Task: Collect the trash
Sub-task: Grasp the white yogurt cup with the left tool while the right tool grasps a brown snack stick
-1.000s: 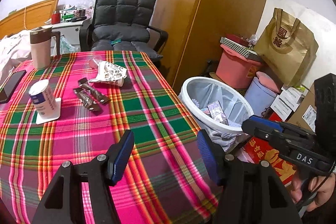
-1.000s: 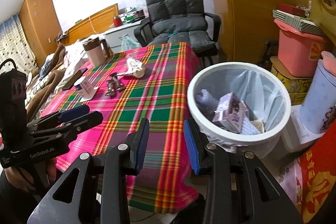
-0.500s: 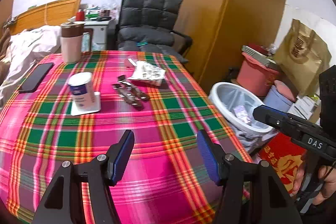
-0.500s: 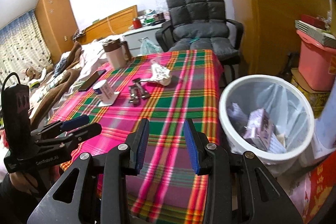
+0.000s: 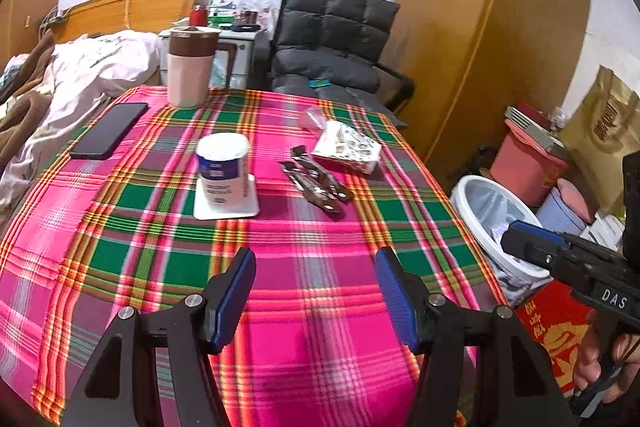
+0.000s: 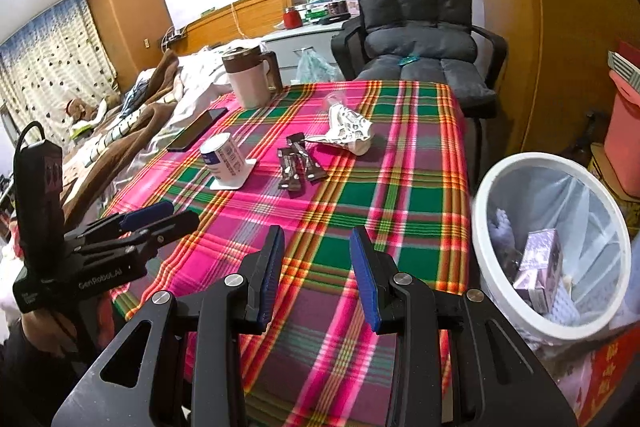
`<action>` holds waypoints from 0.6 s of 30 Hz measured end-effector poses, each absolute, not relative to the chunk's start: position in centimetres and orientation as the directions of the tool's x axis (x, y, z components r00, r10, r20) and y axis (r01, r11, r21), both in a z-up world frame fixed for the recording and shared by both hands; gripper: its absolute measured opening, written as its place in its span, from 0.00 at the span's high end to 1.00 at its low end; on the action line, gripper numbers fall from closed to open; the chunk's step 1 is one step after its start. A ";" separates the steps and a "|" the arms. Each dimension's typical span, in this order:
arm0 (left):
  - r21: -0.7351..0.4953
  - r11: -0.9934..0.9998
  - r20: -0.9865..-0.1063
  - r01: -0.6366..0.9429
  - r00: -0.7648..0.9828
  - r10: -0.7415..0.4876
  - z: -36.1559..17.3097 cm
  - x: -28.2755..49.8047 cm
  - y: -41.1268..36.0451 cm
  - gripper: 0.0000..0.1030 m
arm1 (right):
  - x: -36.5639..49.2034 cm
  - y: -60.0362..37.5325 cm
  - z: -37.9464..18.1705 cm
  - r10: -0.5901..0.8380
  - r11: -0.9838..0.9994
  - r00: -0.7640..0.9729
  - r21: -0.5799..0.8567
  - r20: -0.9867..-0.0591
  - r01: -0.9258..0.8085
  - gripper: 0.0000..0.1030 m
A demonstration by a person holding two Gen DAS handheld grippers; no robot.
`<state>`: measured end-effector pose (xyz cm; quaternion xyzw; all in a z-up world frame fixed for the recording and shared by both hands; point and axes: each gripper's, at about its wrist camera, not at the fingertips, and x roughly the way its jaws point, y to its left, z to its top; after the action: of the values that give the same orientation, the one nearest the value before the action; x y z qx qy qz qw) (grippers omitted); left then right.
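both claws, left [image 5: 315, 294] and right [image 6: 317, 273], hang apart and empty over the plaid table [image 5: 120, 251]. dark wrappers [image 5: 316, 183] and crumpled bag [image 5: 347, 147] lie mid-table; bin [image 6: 552, 251] stands beside it.

A table [image 5: 120, 247] is standing covered in a pink, green and orange plaid cloth [image 5: 328, 299] that is hanging over its edges. A tall mug [image 5: 189, 67] with a brown lid is standing upright at the far edge. A dark phone [image 5: 110, 130] is lying flat near the left edge. A white can [image 5: 222, 167] with a blue label is standing upright on a white coaster [image 5: 226, 201] near the middle. Brown wrappers [image 5: 316, 183] are lying in a loose cluster just right of the can, apart from it. A crumpled white printed wrapper [image 5: 347, 147] is lying just beyond them, with a clear plastic scrap [image 5: 316, 115] touching its far side.
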<state>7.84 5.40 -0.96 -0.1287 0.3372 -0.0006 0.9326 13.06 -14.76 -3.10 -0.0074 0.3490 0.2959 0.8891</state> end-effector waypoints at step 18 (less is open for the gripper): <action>-0.215 0.955 -0.665 -0.205 0.747 0.011 -2.8 14.8 11.1 0.39 | 16.7 -11.6 -4.6 0.527 0.803 0.518 0.193 -0.674 -0.565 0.64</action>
<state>14.81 11.07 -2.85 -0.1383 0.3508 0.0585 0.9243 16.66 -11.58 -4.61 -0.0251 0.3780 0.3132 0.8708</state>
